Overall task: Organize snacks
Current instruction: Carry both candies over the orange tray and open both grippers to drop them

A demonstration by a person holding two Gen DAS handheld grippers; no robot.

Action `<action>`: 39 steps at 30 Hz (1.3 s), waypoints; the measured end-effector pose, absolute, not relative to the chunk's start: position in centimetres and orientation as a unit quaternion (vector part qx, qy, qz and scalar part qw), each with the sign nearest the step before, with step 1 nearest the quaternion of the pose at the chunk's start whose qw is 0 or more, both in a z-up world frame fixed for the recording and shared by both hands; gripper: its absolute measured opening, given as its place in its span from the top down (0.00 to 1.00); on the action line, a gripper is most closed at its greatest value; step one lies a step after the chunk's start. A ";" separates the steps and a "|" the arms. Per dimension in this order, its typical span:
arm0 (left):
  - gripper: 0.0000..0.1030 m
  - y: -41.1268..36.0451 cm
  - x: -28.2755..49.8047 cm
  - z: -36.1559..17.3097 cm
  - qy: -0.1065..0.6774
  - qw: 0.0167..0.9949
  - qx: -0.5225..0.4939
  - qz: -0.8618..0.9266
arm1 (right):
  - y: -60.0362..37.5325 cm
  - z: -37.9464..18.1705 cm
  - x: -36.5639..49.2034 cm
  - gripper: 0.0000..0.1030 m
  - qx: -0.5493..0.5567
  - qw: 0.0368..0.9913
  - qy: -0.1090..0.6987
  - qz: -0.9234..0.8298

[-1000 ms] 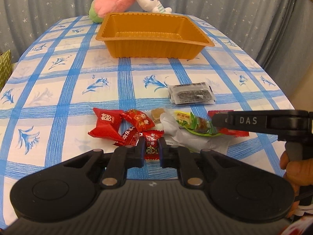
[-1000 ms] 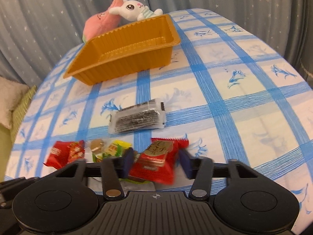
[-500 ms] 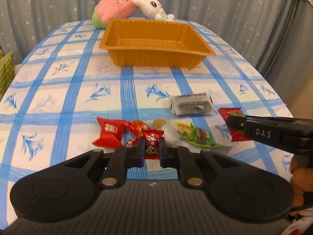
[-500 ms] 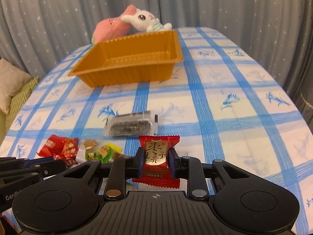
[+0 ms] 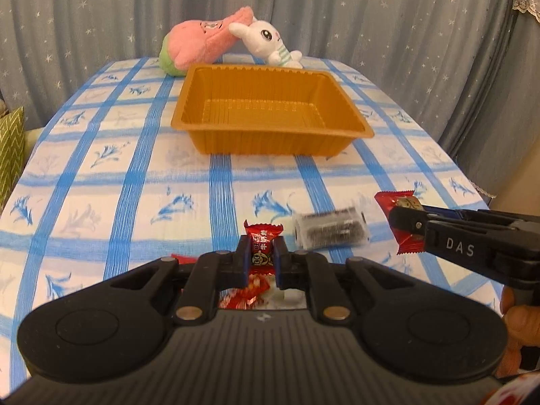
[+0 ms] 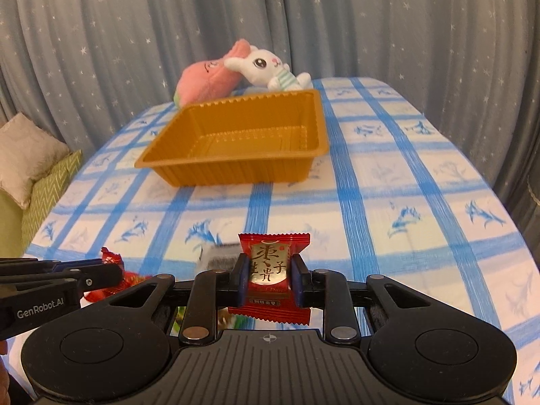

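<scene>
Both tools lift a sweet each clear of the surface

The left tool (image 5: 262, 259) is clamped on a small red candy (image 5: 263, 236), and the right tool (image 6: 269, 278), which closed within the last second, pinches a red-and-gold packet (image 6: 269, 266); both now ride higher than before. A dark packet (image 5: 330, 231) stays on the surface (image 5: 101, 182), and the orange tray (image 5: 270, 108) beyond, in front of two plush toys (image 5: 236, 38), looks like the likely drop point.

The table (image 5: 101, 175) wears a blue-checked cloth and carries an orange tray (image 5: 270, 135). Two plush toys (image 5: 229, 44) lie behind the tray. A clear packet (image 5: 330, 231) and red sweets (image 6: 111, 278) lie in front of it.
</scene>
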State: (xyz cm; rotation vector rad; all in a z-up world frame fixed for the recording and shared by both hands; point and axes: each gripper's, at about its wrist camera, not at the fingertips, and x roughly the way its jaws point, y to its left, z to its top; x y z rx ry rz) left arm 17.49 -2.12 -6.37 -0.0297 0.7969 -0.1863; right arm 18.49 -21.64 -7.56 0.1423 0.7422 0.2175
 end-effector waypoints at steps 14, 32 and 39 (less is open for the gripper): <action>0.88 -1.8 26.5 -3.1 0.335 0.937 -0.014 -0.102 | -21.2 -4.8 25.9 0.75 0.052 0.943 0.307 0.116; 0.88 0.3 37.2 -7.3 0.333 0.937 -0.050 -0.090 | -19.7 -7.1 37.6 0.75 0.051 0.942 0.306 0.131; 0.72 0.9 37.4 -8.1 0.327 0.940 -0.053 -0.087 | -19.1 -7.9 38.3 0.75 0.052 0.938 0.315 0.132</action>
